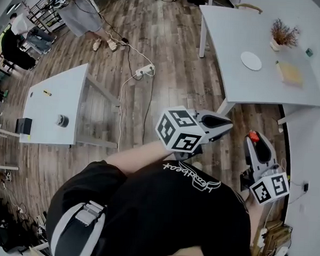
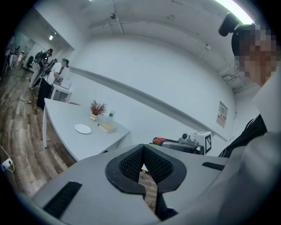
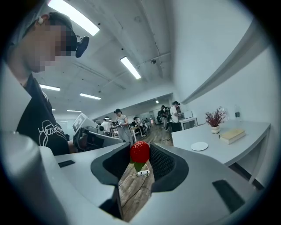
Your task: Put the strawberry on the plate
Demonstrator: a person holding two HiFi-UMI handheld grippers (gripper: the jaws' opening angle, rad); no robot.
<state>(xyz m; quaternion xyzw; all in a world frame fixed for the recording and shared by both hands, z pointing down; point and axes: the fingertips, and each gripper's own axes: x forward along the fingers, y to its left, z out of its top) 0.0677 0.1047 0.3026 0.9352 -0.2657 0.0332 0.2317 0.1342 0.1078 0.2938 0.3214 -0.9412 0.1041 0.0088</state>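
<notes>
We see right gripper point(image 3: 141, 154) clamped on strawberry point(image 3: 139, 151), mostly hidden in head view; left gripper point(image 2: 144, 151) seemingly pinched together, empty

- My left gripper point(image 1: 223, 126) is held out ahead of my chest, its marker cube nearest me and its jaws pointing toward my right.
- Its jaw tips meet, with nothing between them.
- My left forearm point(image 1: 137, 158) is bare and angled across my body.
- My right gripper point(image 1: 254, 140) sits at my right side, jaws pointing forward.
- Its jaws are clamped on a strawberry point(image 3: 139, 151).
</notes>
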